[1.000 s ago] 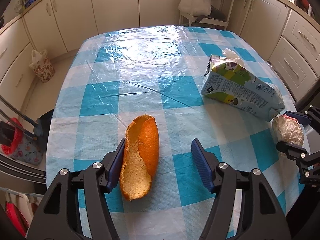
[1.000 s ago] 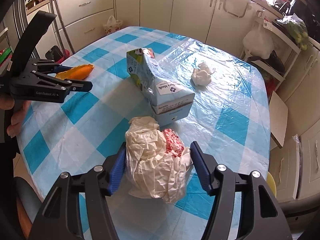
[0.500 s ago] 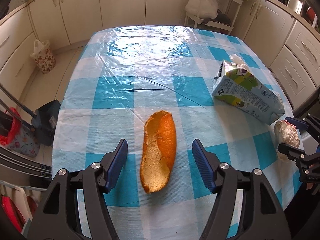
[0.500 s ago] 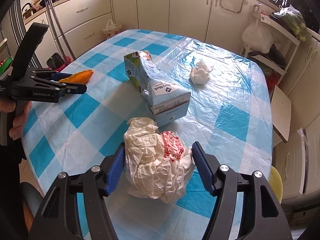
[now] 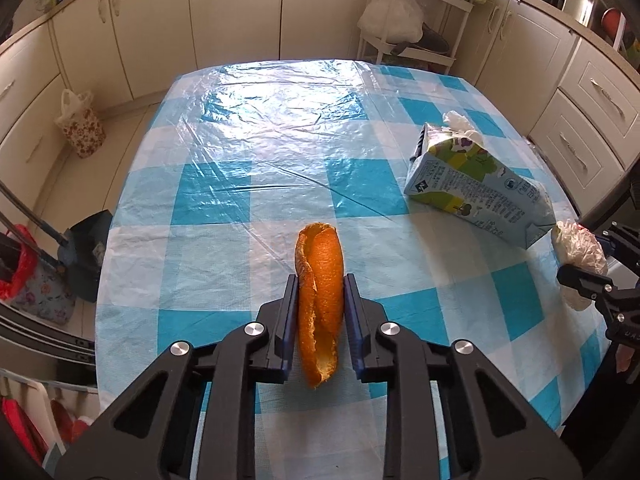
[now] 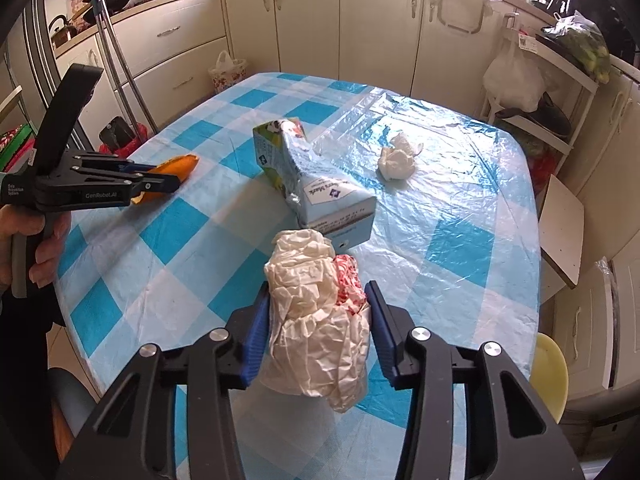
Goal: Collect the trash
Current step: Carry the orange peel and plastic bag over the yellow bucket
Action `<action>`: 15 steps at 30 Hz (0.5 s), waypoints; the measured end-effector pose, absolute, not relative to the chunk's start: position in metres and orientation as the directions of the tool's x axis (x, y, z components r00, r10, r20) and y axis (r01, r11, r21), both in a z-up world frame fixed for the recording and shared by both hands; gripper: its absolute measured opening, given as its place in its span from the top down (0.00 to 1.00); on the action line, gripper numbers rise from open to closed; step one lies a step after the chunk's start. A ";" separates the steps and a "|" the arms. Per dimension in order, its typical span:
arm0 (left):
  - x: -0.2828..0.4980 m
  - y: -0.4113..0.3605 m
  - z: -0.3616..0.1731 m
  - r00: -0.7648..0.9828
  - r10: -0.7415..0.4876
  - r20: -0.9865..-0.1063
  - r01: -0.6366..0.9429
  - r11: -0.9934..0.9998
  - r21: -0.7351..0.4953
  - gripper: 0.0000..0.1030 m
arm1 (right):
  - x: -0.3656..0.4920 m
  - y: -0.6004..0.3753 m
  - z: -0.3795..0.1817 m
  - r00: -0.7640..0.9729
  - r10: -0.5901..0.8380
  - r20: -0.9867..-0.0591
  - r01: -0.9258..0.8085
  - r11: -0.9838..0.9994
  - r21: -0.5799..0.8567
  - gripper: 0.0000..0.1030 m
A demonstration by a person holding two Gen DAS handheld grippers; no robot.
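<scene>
**Both grippers closing on trash at the near table edge**

We work across the blue-and-white checked plastic tablecloth (image 5: 280,152) from left to right.

At the left, the left gripper (image 5: 320,316) has the curved orange peel strip (image 5: 320,280) between its blue pads, and the jaws are closing on it. The pads sit against both flanks of the peel. The long axis of the peel runs straight ahead along the fingers, so its far tip projects beyond them and its near end hangs below. In the right wrist view we see the same tool side-on, carried by the person's hand (image 6: 44,248).

In the centre lies the crushed pale-blue drink carton (image 6: 320,188), on its side. Its torn top points away from us, and its flat base nearly touches the wad in the right gripper. We cannot see inside it. A small crumpled white tissue (image 6: 398,158) lies beyond it, well apart.

At the right, the right gripper (image 6: 318,328) is closing on the crumpled white paper wad with a red-printed patch (image 6: 316,304). Both pads touch the wad.

We judge that the right gripper is nearer to the carton and the tissue. No bin or bag for the trash stands on the table.
</scene>
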State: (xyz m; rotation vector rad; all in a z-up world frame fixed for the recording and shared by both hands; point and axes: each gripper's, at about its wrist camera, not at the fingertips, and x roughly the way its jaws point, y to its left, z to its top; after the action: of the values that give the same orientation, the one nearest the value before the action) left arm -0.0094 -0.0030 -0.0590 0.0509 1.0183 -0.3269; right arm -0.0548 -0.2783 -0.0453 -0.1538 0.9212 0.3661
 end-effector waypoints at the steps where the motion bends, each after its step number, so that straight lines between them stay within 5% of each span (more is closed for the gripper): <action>1: -0.010 -0.005 -0.059 0.482 -0.248 -0.841 0.298 0.948 -0.109 0.80 | -0.054 -0.279 -0.046 0.548 0.236 -0.803 -0.365 0.931 0.024 0.56; 10: -0.012 -0.010 -0.064 0.479 -0.213 -0.852 0.303 0.950 -0.068 0.71 | -0.053 -0.276 -0.051 0.547 0.206 -0.812 -0.357 0.934 -0.004 0.38; 14: -0.012 -0.011 -0.064 0.482 -0.204 -0.852 0.304 0.951 -0.056 0.70 | -0.051 -0.279 -0.054 0.532 0.212 -0.820 -0.353 0.936 0.012 0.39; 15: -0.012 -0.012 -0.064 0.483 -0.202 -0.852 0.306 0.951 -0.052 0.70 | -0.050 -0.278 -0.055 0.523 0.221 -0.823 -0.358 0.933 0.023 0.47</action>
State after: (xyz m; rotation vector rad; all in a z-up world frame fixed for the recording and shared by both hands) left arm -0.0123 -0.0124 -0.0637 0.1115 1.0211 -0.3102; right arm -0.0503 -0.2782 -0.0555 -0.1562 0.9603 0.3488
